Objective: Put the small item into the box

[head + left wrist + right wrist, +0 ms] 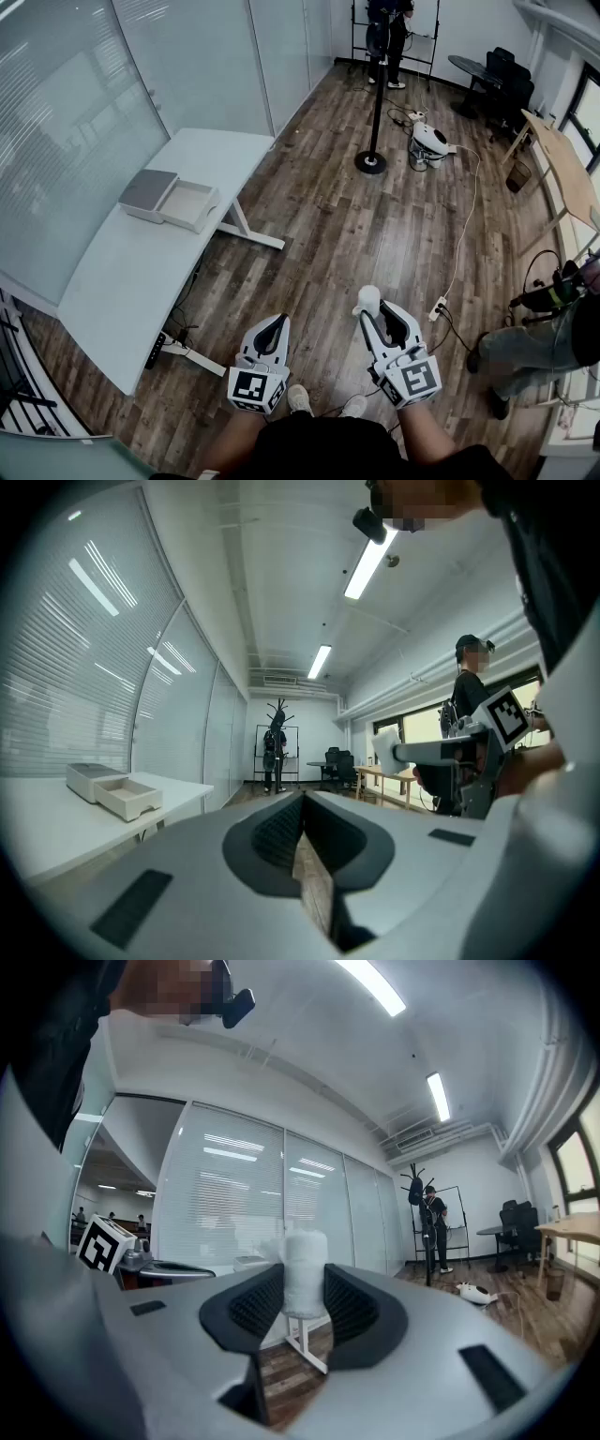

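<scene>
My right gripper (369, 310) is shut on a small white foam-wrapped item (367, 300), which stands upright between the ribbed pads (253, 1301) and shows as a white roll (303, 1272) in the right gripper view. My left gripper (276, 325) is shut with nothing in it, its pads (281, 832) pressed together. Both hang over the wooden floor in front of the person's feet. The open white box (190, 204) with its grey lid (148, 190) beside it sits on the white table (141, 272), far to the upper left of both grippers; the box (128, 797) appears at the left in the left gripper view.
A black pole stand (372, 159) and a white floor device (430, 141) stand mid-room, with a cable and power strip (438, 307) on the floor. A seated person (539, 337) is at the right, another person (387, 37) stands far back. Glass walls run along the left.
</scene>
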The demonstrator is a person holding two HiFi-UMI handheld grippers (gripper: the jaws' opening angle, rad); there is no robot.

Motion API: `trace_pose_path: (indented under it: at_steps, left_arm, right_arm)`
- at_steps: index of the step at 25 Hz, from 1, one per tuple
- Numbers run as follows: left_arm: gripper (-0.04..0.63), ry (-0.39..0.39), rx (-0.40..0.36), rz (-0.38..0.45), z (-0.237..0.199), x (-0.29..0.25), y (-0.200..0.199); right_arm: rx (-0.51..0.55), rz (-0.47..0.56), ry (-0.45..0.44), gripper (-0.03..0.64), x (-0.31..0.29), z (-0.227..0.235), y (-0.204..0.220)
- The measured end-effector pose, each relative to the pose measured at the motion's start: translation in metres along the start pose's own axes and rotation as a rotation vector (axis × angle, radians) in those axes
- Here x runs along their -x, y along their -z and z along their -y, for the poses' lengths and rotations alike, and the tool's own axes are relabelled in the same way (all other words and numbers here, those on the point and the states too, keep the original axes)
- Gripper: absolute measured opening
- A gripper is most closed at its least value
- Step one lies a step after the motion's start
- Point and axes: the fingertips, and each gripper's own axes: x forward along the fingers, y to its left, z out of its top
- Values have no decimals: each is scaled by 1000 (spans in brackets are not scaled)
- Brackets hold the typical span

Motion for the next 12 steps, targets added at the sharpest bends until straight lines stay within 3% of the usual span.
trace_pose_path:
  at_steps: [12]
  left_arm:
    - [12, 2, -7, -3, -21, -2, 5]
  right_arm:
    - [-7, -8, 11, 140, -25, -6, 6]
